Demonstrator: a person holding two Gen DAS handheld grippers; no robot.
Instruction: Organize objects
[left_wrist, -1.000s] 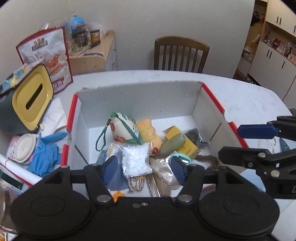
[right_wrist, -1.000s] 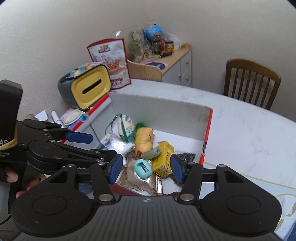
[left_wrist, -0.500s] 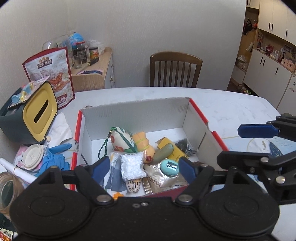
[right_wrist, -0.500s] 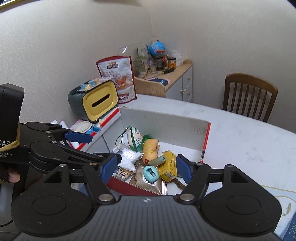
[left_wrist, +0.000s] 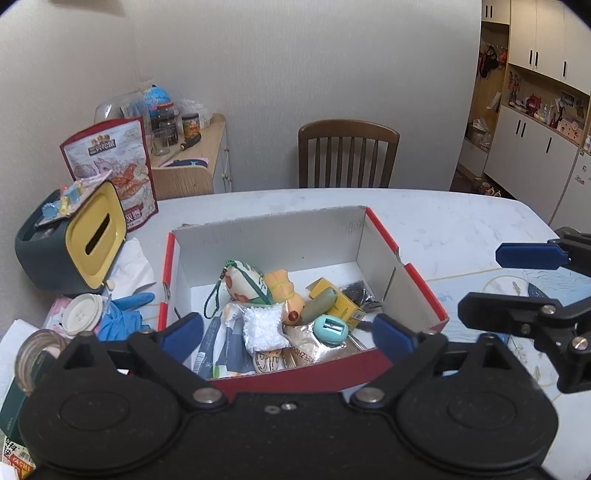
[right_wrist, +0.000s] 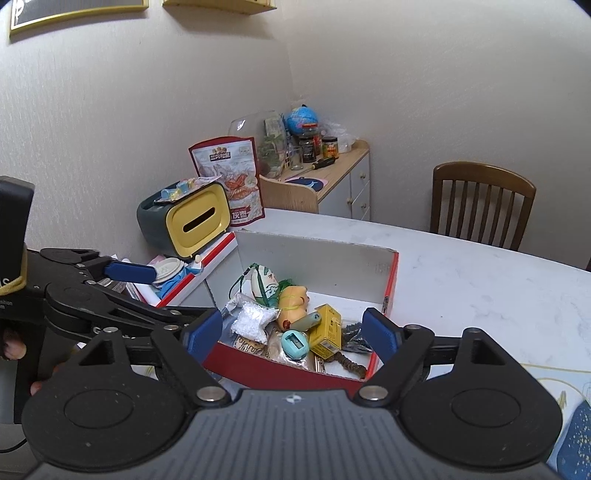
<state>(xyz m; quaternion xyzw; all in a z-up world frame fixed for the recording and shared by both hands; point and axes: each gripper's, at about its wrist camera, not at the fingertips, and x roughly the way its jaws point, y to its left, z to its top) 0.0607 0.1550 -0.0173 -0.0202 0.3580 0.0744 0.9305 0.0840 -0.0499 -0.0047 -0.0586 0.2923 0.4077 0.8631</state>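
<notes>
A red cardboard box (left_wrist: 421, 288) (right_wrist: 391, 280) with white inner walls sits on the white table. Inside lie a floral pouch (left_wrist: 243, 282), an orange plush toy (left_wrist: 286, 291) (right_wrist: 291, 301), a white beaded packet (left_wrist: 264, 326) (right_wrist: 255, 321), a teal sharpener (left_wrist: 330, 328) (right_wrist: 294, 343) and a yellow carton (left_wrist: 341, 304) (right_wrist: 327, 330). My left gripper (left_wrist: 288, 338) hangs open above the box's near wall, holding nothing. My right gripper (right_wrist: 291, 332) is open too, raised over the box's near side, empty. Each gripper shows in the other's view.
Left of the box stand a dark tissue box with a yellow lid (left_wrist: 94, 236) (right_wrist: 195, 221), a snack bag (left_wrist: 114, 170), a white lid (left_wrist: 81, 315), blue gloves (left_wrist: 122, 317) and a tape roll (left_wrist: 35, 350). A wooden chair (left_wrist: 347, 155) and side cabinet (left_wrist: 192, 166) stand behind the table.
Both grippers have pulled back and risen away from the box, so it looks smaller and farther. Both stay open. The box contents have not moved.
</notes>
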